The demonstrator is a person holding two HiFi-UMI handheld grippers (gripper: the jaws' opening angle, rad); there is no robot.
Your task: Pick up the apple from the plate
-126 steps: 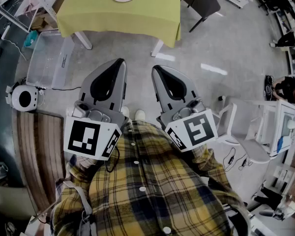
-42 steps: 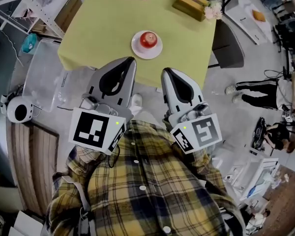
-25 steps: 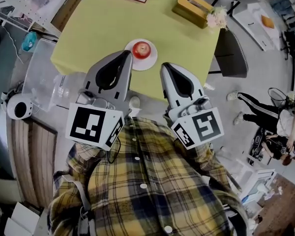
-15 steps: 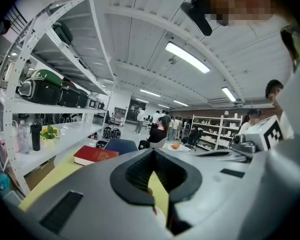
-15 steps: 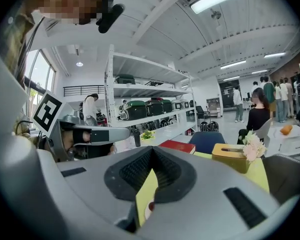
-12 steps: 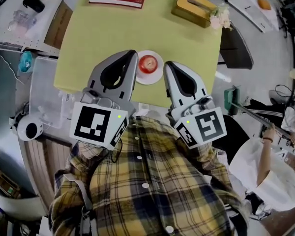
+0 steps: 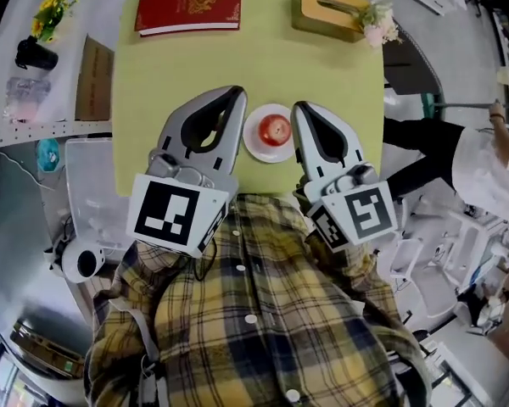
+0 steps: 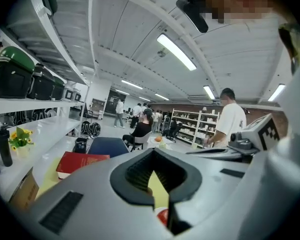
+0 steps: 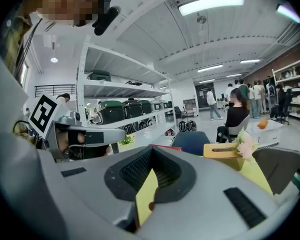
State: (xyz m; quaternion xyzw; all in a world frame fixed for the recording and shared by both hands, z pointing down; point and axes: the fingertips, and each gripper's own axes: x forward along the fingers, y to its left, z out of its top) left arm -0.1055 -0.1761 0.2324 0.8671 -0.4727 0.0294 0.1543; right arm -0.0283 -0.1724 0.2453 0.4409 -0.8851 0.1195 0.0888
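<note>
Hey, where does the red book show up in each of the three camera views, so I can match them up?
Head view: the red book lies at top left, at the table's far edge.
Left gripper view: lower left of the picture, seen edge-on.
Right gripper view: only a thin red strip near the centre.
Shared landmark: the yellow-green tablecloth, which shows in all three views.

One table [image 7: 170, 91] with a yellow-green cloth. On it, near: one apple [image 7: 275, 129] and one white plate [image 7: 256, 142]. Far left: one red book [image 7: 188, 4]. Far right: one wooden tissue box [image 7: 327, 11] and one pale flower bunch [image 7: 378, 25]. Two grippers: one left gripper [image 7: 237, 91], left of the plate, and one right gripper [image 7: 299, 107], right of it. Off the table, far left: one black vase [image 7: 36, 54] and one cardboard box [image 7: 93, 79].
</note>
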